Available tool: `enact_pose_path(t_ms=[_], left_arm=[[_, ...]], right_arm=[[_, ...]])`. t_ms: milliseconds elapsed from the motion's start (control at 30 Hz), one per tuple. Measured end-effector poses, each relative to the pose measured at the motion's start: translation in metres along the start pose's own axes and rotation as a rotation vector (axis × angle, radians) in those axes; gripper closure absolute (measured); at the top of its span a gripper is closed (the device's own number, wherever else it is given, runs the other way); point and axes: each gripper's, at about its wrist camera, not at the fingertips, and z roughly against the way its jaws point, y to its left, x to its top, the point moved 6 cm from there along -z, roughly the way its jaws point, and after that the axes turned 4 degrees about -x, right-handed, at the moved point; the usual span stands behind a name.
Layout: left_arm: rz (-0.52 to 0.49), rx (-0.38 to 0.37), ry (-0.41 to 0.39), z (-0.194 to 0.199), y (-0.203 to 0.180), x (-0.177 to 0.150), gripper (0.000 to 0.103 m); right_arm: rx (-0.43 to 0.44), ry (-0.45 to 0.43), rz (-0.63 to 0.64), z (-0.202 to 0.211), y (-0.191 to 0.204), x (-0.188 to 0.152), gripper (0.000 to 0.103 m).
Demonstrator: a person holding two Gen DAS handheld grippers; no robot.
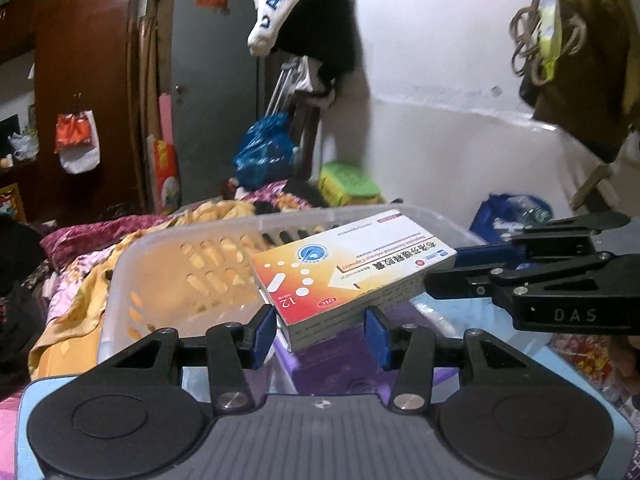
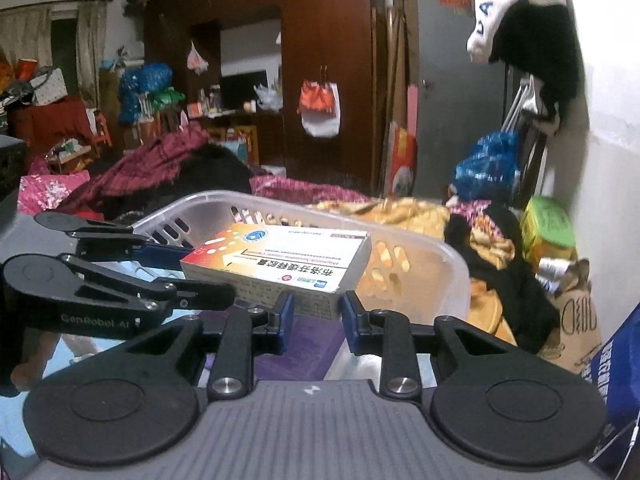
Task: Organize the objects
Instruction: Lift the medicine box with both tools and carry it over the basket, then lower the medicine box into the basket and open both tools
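Observation:
A white and orange medicine box (image 1: 352, 272) is held in the air above a translucent slotted plastic basket (image 1: 168, 264). My left gripper (image 1: 320, 334) has its blue pads at the box's near short end, shut on it. My right gripper (image 1: 464, 268) comes in from the right, its fingers at the box's other end. In the right wrist view the box (image 2: 280, 258) sits between my right gripper's blue pads (image 2: 316, 314), shut on it, and the left gripper (image 2: 188, 272) reaches in from the left. The basket (image 2: 440, 276) lies behind.
The basket rests on a bed with yellow and magenta bedding (image 1: 92, 248). A purple item (image 2: 304, 344) lies under the grippers. A green box (image 1: 348, 184) and a blue plastic bag (image 1: 264, 152) stand at the back by the white wall. Clothes hang overhead.

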Motion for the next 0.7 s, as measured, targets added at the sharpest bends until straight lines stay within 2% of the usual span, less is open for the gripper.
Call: enact_pose_path(t_ms=[167,233,267,300,333,367,400,500,567,633,700], left_arm=[[0.008,0.014,0.031,-0.006,0.005,-0.003,0.05],[0.014,0.008,0.031,-0.006,0.007,-0.003,0.048],[0.004,0.022,0.023,-0.005,0.007,-0.003,0.043],[-0.005,0.044,0.015,-0.004,0.007,-0.002,0.038],[-0.013,0.065,0.004,-0.001,0.008,-0.001,0.026],[-0.019,0.083,-0.01,0.002,0.008,0.0,0.023],[-0.019,0.096,-0.027,0.005,0.009,0.001,0.022],[0.009,0.107,-0.09,0.02,0.014,0.007,0.016],[0.032,0.127,-0.144,0.034,0.017,0.012,0.007],[0.051,0.143,-0.189,0.047,0.018,0.018,0.0],[0.063,0.145,-0.222,0.062,0.018,0.022,0.0]], right_arm=[[-0.005,0.045,-0.001,-0.009,0.0,-0.001,0.072],[-0.002,0.051,-0.01,-0.01,-0.002,-0.001,0.068],[0.0,0.053,-0.015,-0.011,-0.003,-0.001,0.065],[-0.002,0.05,-0.014,-0.01,-0.003,-0.002,0.052],[-0.01,0.048,-0.011,-0.011,-0.004,0.001,0.043],[-0.031,0.038,0.0,-0.008,-0.003,0.001,0.025],[-0.05,0.025,0.007,-0.007,-0.003,0.005,0.015],[-0.053,-0.03,-0.016,0.006,-0.01,0.013,0.009],[-0.053,-0.069,-0.028,0.013,-0.011,0.018,0.0],[-0.074,-0.096,-0.028,0.02,-0.012,0.021,0.0],[-0.081,-0.123,-0.039,0.028,-0.013,0.025,0.0]])
